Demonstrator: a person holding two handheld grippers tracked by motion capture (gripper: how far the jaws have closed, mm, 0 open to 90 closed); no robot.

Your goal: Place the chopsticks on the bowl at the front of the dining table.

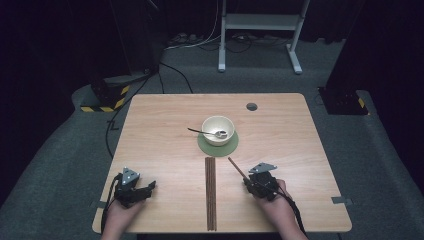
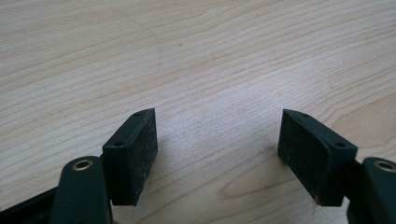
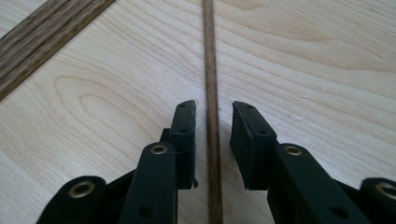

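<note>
At the lower right of the high view, the right tool point(image 1: 248, 176) sits low over the desk point(image 1: 160, 130) with a single loose chopstick point(image 1: 239, 169) running up and to the left from its tip. In the right gripper view that stick point(image 3: 211, 93) runs straight up the middle of the frame, and the two pads stand a little apart on either side of it with a sliver of wood grain showing on each side, so nothing is pinched. With the jaws set narrowly astride the stick like this, they look lined up to its length, either for a clean pinch or just after letting it go; which one I cannot tell.

A bundle of chopsticks point(image 1: 210, 192) lies straight along the bottom centre of the high view, just left of the loose stick, and it crosses the upper left corner of the right gripper view point(image 3: 42, 42). The loose stick probably belongs with it.

The left tool point(image 1: 150, 187) rests at the lower left, well apart from the sticks. Its pads point(image 2: 135, 154) stand wide over bare wood and hold nothing, so it seems parked out of the way.

Above centre, a cream bowl point(image 1: 218, 129) sits on a green mat point(image 1: 202, 145) with a spoon point(image 1: 207, 132) laid in it, like a place setting awaiting its chopsticks.
</note>
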